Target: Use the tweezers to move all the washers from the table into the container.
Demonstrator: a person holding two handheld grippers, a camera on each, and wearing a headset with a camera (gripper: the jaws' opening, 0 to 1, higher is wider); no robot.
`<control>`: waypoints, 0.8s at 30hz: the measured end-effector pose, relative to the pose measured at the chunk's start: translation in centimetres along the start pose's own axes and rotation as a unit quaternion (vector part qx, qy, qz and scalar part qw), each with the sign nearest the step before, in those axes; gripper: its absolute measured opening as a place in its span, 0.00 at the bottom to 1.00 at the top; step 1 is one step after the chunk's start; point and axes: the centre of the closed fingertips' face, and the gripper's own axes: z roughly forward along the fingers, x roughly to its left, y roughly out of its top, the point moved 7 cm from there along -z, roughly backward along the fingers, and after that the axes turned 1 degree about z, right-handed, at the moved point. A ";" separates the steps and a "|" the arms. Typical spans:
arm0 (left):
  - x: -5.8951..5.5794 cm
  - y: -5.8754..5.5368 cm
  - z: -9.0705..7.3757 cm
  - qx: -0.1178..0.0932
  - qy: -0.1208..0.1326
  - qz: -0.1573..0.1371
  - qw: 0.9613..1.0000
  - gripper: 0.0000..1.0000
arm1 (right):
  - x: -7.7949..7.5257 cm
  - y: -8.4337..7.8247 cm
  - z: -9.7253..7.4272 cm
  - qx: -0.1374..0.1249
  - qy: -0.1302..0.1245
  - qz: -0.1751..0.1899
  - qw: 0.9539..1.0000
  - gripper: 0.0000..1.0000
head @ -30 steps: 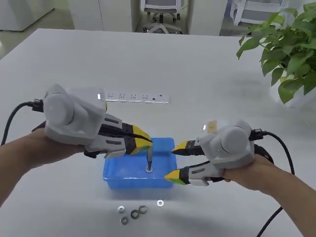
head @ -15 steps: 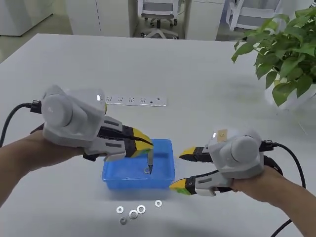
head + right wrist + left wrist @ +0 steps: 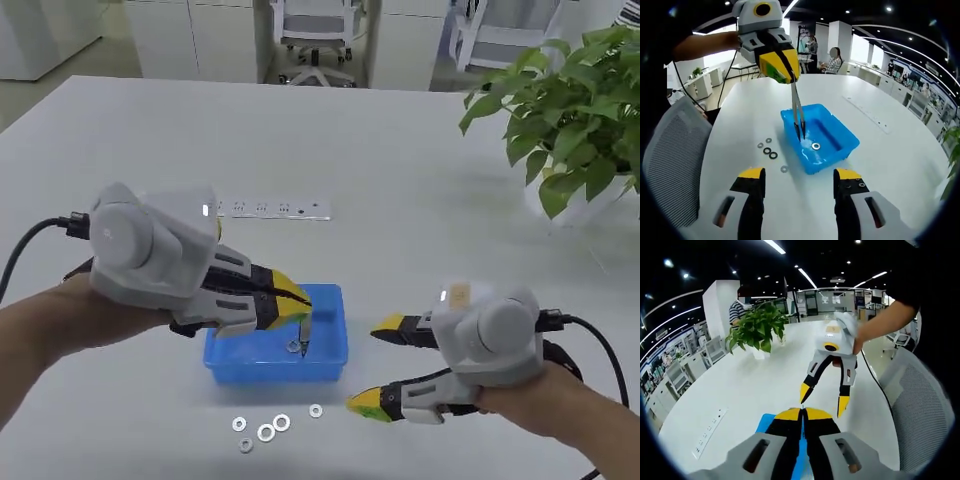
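Observation:
My left gripper [image 3: 298, 297] [image 3: 802, 415] is shut on a pair of metal tweezers [image 3: 303, 330] [image 3: 798, 115]. The tweezers point down into the blue container [image 3: 225, 362] [image 3: 827, 162] [image 3: 764, 422]. One washer [image 3: 293, 347] [image 3: 816, 146] lies on the container floor beside the tweezer tips. Several washers [image 3: 265, 432] [image 3: 768, 150] are scattered on the white table in front of the container. To the right of the container, my right gripper [image 3: 375, 365] [image 3: 800, 175] is open and holds nothing.
A white power strip [image 3: 270, 209] [image 3: 867, 112] lies behind the container. A potted plant [image 3: 570, 110] [image 3: 757, 327] stands at the table's far right. Office chairs stand beyond the far edge. Cables trail from both grippers.
My right gripper has drawn back to the right, away from the container. The left gripper with the tweezers stays over the container. The head camera has tilted a little.

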 end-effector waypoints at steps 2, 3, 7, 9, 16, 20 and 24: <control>0.0 0.2 0.0 -0.004 -0.002 -0.003 1.000 0.05 | 0.2 -0.2 -0.1 0.002 0.000 0.001 1.000 0.56; -0.1 0.3 0.0 -0.005 -0.001 0.000 1.000 0.05 | 0.3 -0.3 -0.1 0.003 0.000 0.001 1.000 0.56; -0.5 0.3 0.0 -0.008 -0.008 -0.003 1.000 0.05 | 0.6 -0.4 -0.3 0.005 -0.001 0.001 1.000 0.57; -0.7 0.3 0.1 -0.008 -0.010 -0.003 1.000 0.05 | 0.7 -0.4 -0.3 0.004 -0.002 0.001 1.000 0.57; -1.4 0.1 0.7 -0.008 -0.020 -0.007 1.000 0.05 | 1.2 -0.7 -0.5 0.006 -0.003 0.003 1.000 0.58; -1.8 -0.2 1.1 -0.008 -0.026 -0.009 1.000 0.05 | 1.5 -0.9 -0.5 0.004 -0.002 0.007 1.000 0.59; -2.1 -0.6 1.6 -0.006 -0.032 -0.012 0.999 0.05 | 1.7 -1.3 -0.6 0.007 0.000 0.008 1.000 0.61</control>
